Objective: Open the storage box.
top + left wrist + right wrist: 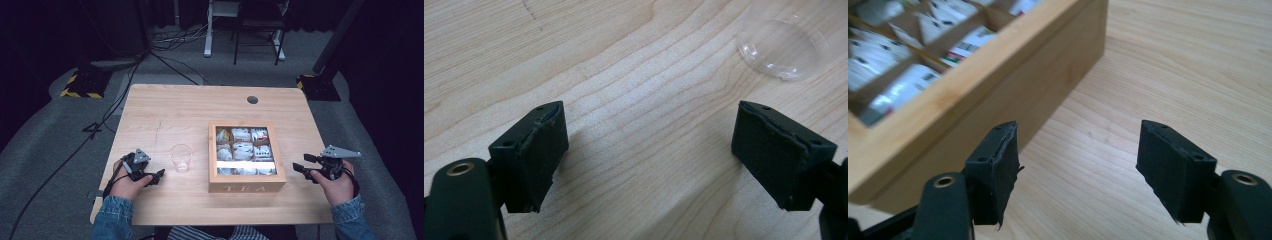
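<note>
Wooden tea box (246,157) is sitting on the counter (190,107), right of centre, near the person's edge. Lettering "TEA" is showing on its front wall. Top is a pale wood frame around a see-through pane; a bright strip of glare is crossing the pane's near part. Inside, thin wooden dividers are splitting it into a grid of compartments, each holding paper-wrapped tea bags (242,135), mostly white with small coloured print.

In the right gripper view the box's side wall (1013,75) is running diagonally just beyond the left jaw, smooth light wood with square edges.

Clear plastic cup (180,157) is standing upright left of the box, apart from it, nothing lying between them. In the left gripper view its round transparent rim (784,47) is showing at upper right, beyond the jaws.

Left gripper (150,178) is resting low on the counter near the front left, just left of and nearer than the cup, not touching it. Its fingers (531,155) are spread wide, holding nothing; bare wood grain is showing between them. Pads are black, blocky, with rough edges.

Right gripper (306,165) is hovering right of the box, close beside it. Its fingers (995,170) are likewise spread, gripping nothing.

Counter is pale wood with wavy grain, rounded corners and a round cable hole (252,99) near the far edge. Grey carpet floor (45,145) is surrounding it, with black cables (100,120) trailing at left.
</note>
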`<state>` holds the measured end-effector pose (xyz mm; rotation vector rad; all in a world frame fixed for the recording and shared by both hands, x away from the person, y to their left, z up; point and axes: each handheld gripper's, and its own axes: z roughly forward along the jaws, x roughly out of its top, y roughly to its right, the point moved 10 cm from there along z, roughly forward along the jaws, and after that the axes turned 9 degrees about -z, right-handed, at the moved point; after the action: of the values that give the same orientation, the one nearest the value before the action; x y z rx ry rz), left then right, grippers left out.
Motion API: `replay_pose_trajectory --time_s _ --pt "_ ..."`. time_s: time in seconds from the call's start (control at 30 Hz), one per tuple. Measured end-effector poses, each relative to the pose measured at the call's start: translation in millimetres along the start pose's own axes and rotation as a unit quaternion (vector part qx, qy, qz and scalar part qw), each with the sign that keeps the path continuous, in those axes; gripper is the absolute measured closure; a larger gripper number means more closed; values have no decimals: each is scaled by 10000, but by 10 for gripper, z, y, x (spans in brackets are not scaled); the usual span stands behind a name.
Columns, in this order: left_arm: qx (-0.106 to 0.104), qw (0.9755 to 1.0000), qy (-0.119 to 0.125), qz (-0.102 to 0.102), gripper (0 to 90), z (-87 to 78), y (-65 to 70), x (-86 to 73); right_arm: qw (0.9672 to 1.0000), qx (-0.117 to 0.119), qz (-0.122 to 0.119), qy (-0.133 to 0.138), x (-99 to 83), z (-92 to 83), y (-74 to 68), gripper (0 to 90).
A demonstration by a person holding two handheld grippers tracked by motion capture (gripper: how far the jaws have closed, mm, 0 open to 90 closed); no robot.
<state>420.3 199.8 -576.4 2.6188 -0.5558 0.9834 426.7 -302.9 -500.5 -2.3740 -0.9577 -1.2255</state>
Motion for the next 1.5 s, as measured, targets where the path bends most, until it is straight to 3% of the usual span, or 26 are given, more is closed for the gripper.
replay_pose_trajectory --time_s 0.03,0.07,0.1,0.13,0.27,0.53,1.13,1.27,1.37,1.5 --pt "-1 10000 0 -2 154 0 0 0 10000 65 28 15 21 -22 -36 334" --pt "-1 10000 1 -3 154 0 0 0 9996 282 40 34 56 -57 -116 334" --pt "-2 10000 1 -4 154 0 0 0 9996 282 40 34 56 -57 -116 334" --pt "-3 10000 1 -5 154 0 0 0 9985 549 42 27 79 -89 -206 338" --pt "-3 10000 8 0 154 0 -1 2 9971 758 -72 53 136 -140 -341 344" --pt "-4 10000 6 -2 154 0 -1 2 9948 954 -348 -1 213 -165 -555 326" --pt "-3 10000 7 0 154 0 -1 2 9899 1236 -562 -419 90 51 -813 229" --pt "-4 10000 2 -5 154 0 0 0 9916 1129 -474 -427 73 112 -827 214" --pt "-5 10000 2 -5 154 0 -1 0 9900 1182 -560 -522 42 127 -854 251" --pt "-3 10000 7 0 154 0 -1 2 9898 1062 -707 -636 11 154 -862 254"
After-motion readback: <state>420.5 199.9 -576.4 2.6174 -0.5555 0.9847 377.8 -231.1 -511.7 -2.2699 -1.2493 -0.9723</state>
